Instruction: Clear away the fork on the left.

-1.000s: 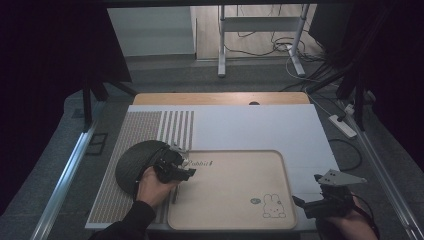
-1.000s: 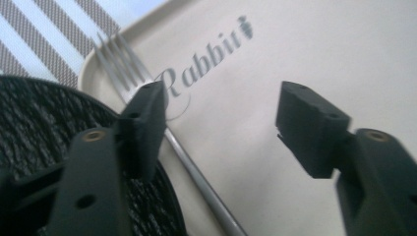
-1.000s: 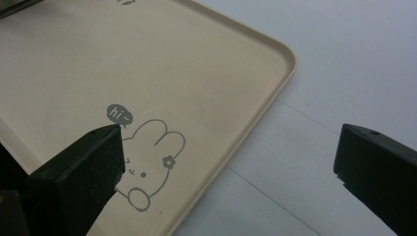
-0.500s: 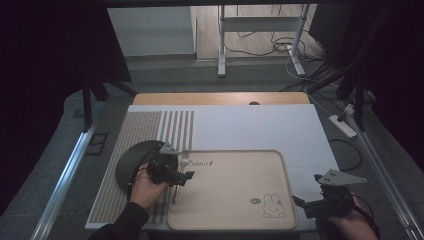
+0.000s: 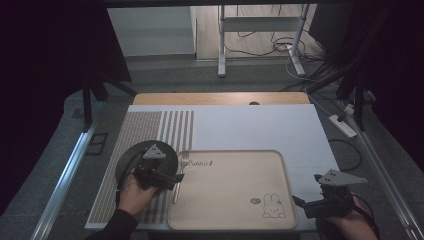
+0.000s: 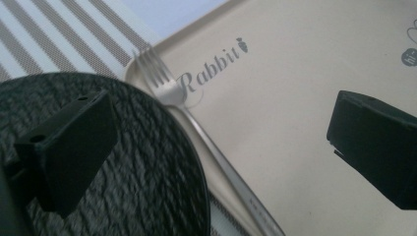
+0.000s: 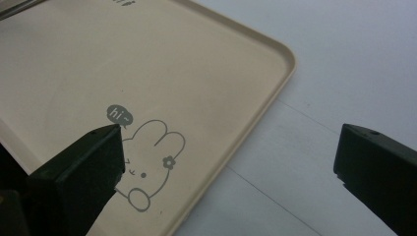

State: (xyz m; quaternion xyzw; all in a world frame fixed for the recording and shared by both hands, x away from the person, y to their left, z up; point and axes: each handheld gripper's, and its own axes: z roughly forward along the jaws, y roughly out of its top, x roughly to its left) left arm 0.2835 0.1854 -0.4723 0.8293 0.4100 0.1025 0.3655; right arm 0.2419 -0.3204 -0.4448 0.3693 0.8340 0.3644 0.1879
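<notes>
At lower left of the high view, the dark plate (image 5: 145,161) lies on the striped mat (image 5: 135,140), just outside the tray (image 5: 280,175). The left gripper (image 5: 172,178), its jaws just opened wide and empty, hovers beside the fork (image 5: 180,172), which lies along the tray's left rim, apparently just released. At lower right, the right gripper (image 5: 300,204) waits open off the tray's corner.
</notes>
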